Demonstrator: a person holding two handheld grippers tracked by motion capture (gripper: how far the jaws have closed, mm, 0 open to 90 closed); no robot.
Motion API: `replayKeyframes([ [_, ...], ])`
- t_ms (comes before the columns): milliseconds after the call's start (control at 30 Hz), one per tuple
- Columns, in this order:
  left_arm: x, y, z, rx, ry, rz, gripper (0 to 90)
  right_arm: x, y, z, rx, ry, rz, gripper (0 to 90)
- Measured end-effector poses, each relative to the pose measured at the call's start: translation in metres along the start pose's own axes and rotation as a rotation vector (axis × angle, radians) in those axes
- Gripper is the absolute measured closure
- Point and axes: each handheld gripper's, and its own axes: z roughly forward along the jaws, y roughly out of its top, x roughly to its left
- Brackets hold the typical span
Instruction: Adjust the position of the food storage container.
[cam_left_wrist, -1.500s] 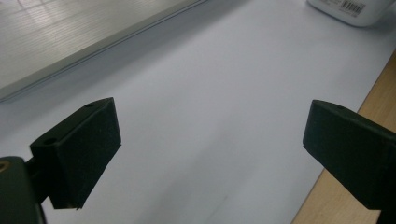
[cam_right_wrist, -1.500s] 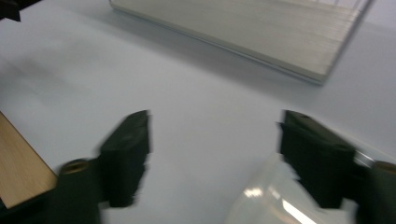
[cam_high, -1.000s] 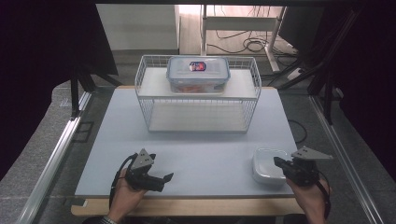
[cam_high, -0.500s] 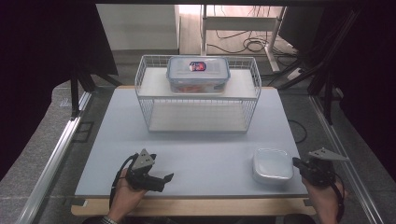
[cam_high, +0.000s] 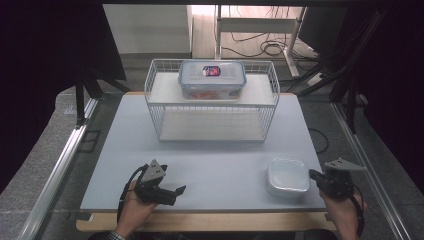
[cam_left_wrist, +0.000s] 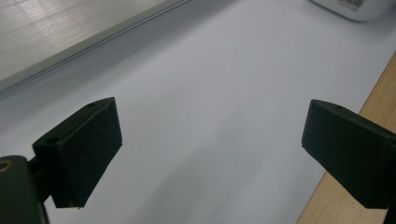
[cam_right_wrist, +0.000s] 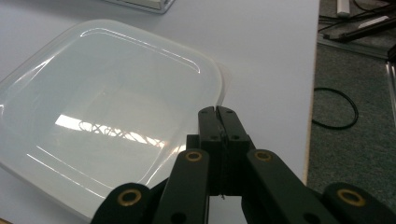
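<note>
A white plastic container (cam_high: 287, 176) with a translucent lid (cam_right_wrist: 102, 107) sits on the white table top near the front right. My right gripper (cam_high: 312, 174) rests just to its right, jaws shut with nothing between them; in the right gripper view the gripper (cam_right_wrist: 218, 112) lies beside the lid's right edge. At the front left, my left gripper (cam_high: 176, 194) is held low over the table. Its jaws stand wide open and empty, as the left gripper view shows (cam_left_wrist: 210, 149), with the white container (cam_left_wrist: 355, 7) far off.
A white wire basket (cam_high: 212, 107) stands at the back middle of the table (cam_high: 215, 155), with a clear lidded food box (cam_high: 212, 80) on its upper shelf. A wooden strip (cam_high: 200, 220) runs along the table's front edge. Cables (cam_right_wrist: 334, 107) lie on the floor at the right.
My right gripper has moved right, off the white container's edge to the table's right side. The left gripper has stayed in place.
</note>
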Motion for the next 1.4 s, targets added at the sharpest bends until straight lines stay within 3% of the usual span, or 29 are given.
replayKeyframes([
  [367,0.000,0.000,0.001,0.007,-0.005,0.005,4.8,0.018,0.007,0.009,-0.009,0.070,-0.018,89.3],
  [767,0.000,-0.001,0.003,0.015,-0.006,0.005,4.8,0.046,0.022,0.029,-0.026,0.154,-0.060,89.3],
  [1133,-0.001,-0.001,0.005,0.026,-0.011,0.005,4.8,0.055,0.033,0.046,-0.027,0.198,-0.059,89.4],
  [1400,0.000,-0.001,0.006,0.031,-0.007,0.005,4.7,0.078,0.042,0.058,-0.019,0.258,-0.093,89.3],
])
